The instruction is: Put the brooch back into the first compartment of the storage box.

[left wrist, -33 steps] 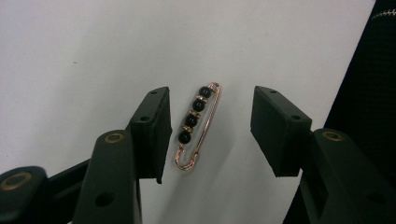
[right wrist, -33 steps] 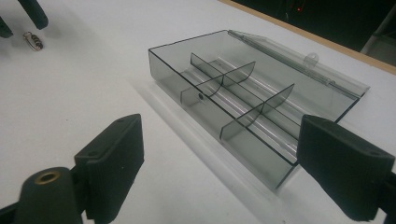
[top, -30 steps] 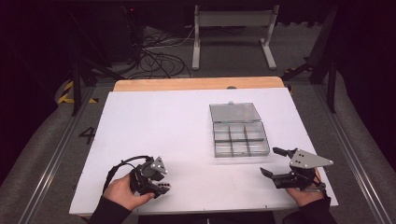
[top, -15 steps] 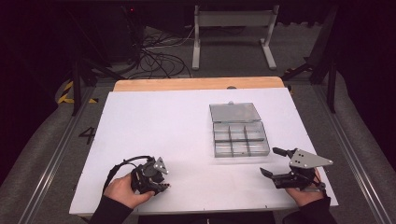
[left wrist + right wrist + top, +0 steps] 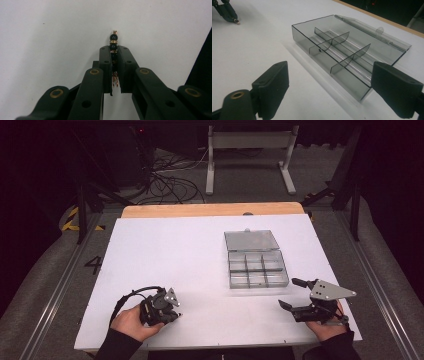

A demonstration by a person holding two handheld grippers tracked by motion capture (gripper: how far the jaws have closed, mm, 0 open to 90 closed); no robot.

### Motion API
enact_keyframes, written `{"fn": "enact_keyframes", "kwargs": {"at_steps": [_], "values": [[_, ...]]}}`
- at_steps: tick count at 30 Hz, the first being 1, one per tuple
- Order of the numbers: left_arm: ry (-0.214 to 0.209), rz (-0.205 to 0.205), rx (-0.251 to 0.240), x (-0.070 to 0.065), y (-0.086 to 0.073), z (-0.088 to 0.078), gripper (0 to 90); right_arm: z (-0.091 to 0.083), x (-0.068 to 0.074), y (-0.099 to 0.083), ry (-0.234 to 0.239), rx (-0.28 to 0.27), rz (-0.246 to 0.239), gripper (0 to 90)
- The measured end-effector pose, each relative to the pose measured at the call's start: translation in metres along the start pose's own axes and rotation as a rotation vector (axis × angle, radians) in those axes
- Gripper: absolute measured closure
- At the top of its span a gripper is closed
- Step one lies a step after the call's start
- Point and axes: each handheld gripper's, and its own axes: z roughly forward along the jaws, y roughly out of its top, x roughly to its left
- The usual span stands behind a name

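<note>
A short beaded piece (image 5: 113, 41), black beads on copper-coloured wire with gold rings, is pinched between the jaws of my left gripper (image 5: 114, 51). Its top end pokes out past the fingertips over the white table. In the high view the left gripper (image 5: 176, 313) sits low at the front left of the table, held in a hand. My right gripper (image 5: 289, 293) stands open at the front right with nothing between its pads (image 5: 274, 81). It points at a clear smoky compartment box (image 5: 337, 47) just ahead of it.
The box (image 5: 257, 267) lies right of the table's middle, its lid (image 5: 251, 240) folded open at the back and its compartments looking bare. The white table top (image 5: 165, 255) has a wooden strip along its far edge. Cables and stand legs lie on the floor beyond.
The left gripper looks more compact than a second ago, its jaws drawn together. The right gripper and the box have not moved.
</note>
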Motion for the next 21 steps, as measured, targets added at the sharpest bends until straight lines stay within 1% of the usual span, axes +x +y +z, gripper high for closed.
{"fn": "enact_keyframes", "kwargs": {"at_steps": [4,7,8,10,12,13,17,19,20,21], "values": [[-0.019,0.006,-0.007,-0.001,0.000,0.000,83.4,0.000,0.000,0.000,0.001,0.000,-0.001,15.5],[-0.022,0.004,-0.020,-0.001,0.000,-0.002,83.4,0.000,0.000,0.000,-0.001,0.000,0.000,15.5],[-0.026,0.005,-0.030,0.000,0.000,-0.003,83.4,0.000,0.000,0.000,-0.001,0.000,0.000,15.5],[-0.027,-0.006,-0.046,0.000,-0.001,-0.006,83.4,0.000,0.000,0.000,-0.001,0.000,0.000,15.5],[-0.032,-0.010,-0.072,0.000,-0.002,-0.008,83.4,0.000,0.000,0.000,0.000,0.000,0.000,15.4],[-0.030,-0.007,-0.085,0.001,-0.002,-0.010,83.4,0.000,0.000,0.000,0.000,0.000,0.000,15.4],[-0.033,-0.033,-0.179,0.004,-0.005,-0.018,83.4,0.000,0.000,0.000,0.000,0.000,0.000,15.4],[-0.032,-0.055,-0.223,0.005,-0.007,-0.020,83.4,0.000,0.000,0.000,0.000,0.000,0.000,15.4],[-0.028,-0.053,-0.236,0.006,-0.007,-0.022,83.4,0.000,0.000,0.000,0.000,0.000,0.001,15.4],[-0.025,-0.063,-0.248,0.007,-0.008,-0.023,83.4,0.000,0.000,0.000,0.000,0.000,0.001,15.4]]}}
